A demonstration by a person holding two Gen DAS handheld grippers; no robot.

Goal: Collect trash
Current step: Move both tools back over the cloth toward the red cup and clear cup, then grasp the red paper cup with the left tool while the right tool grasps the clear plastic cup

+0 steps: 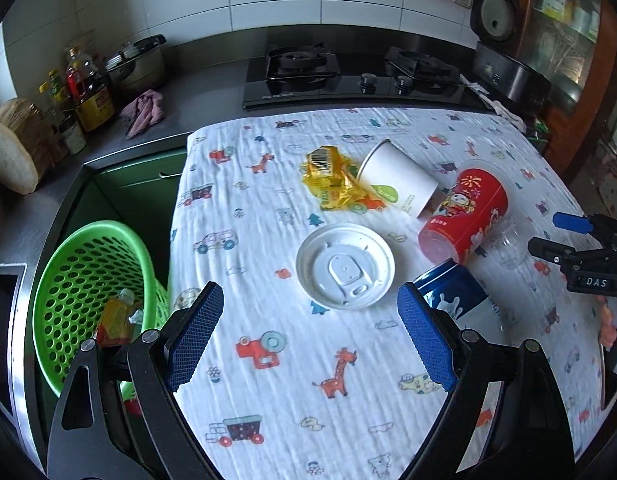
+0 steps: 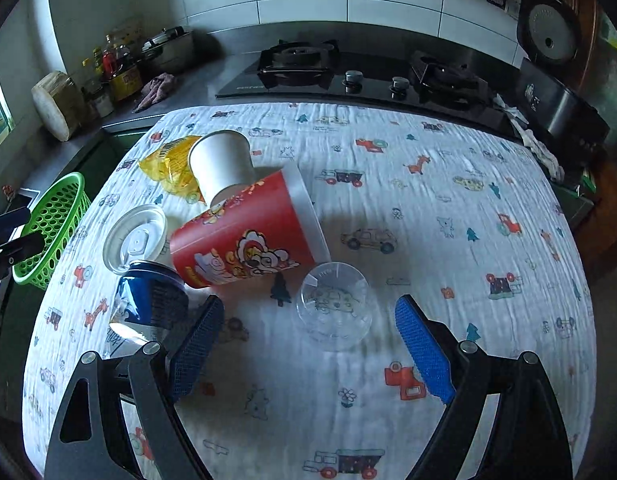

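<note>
Worktop (image 1: 268, 420): a table under a white cloth printed with small cars, giraffes and trees; the cloth is a little wrinkled.
Room: a kitchen with white wall tiles, a dark counter (image 1: 212, 92) behind the worktop, and a black two-burner stove (image 1: 360, 76) on it.
Counter, far left: bottles (image 1: 84, 92), a steel pot (image 1: 138, 64), a pink rag (image 1: 142, 112) and a round wooden block (image 1: 12, 152).
Counter, far right: a black rice cooker (image 1: 504, 48) with its lid up, beside a wooden cabinet (image 1: 568, 40).
Left gripper (image 1: 308, 336): jaws wide, nothing between them, above the cloth.
Right gripper (image 2: 308, 348): jaws wide, not pressing on anything; in the left view it shows at the right edge.
Lid (image 1: 345, 266): white and round, flat on the cloth, just ahead of the left jaws.
Clear cup (image 2: 334, 304): on its side, just ahead of the right jaws and between their lines.
Red cup (image 2: 248, 232): on its side, ahead and left of the right jaws, near the clear cup.
White cup (image 2: 222, 166): on its side beyond the red cup, touching it.
Yellow wrapper (image 1: 332, 178): crumpled, far ahead of the left jaws, partly under the white cup.
Blue can (image 2: 148, 304): just left of the right jaws, beside the red cup.
Basket (image 1: 80, 288): green with holes, left of the left jaws, off the worktop's edge; a carton (image 1: 116, 320) lies inside.
</note>
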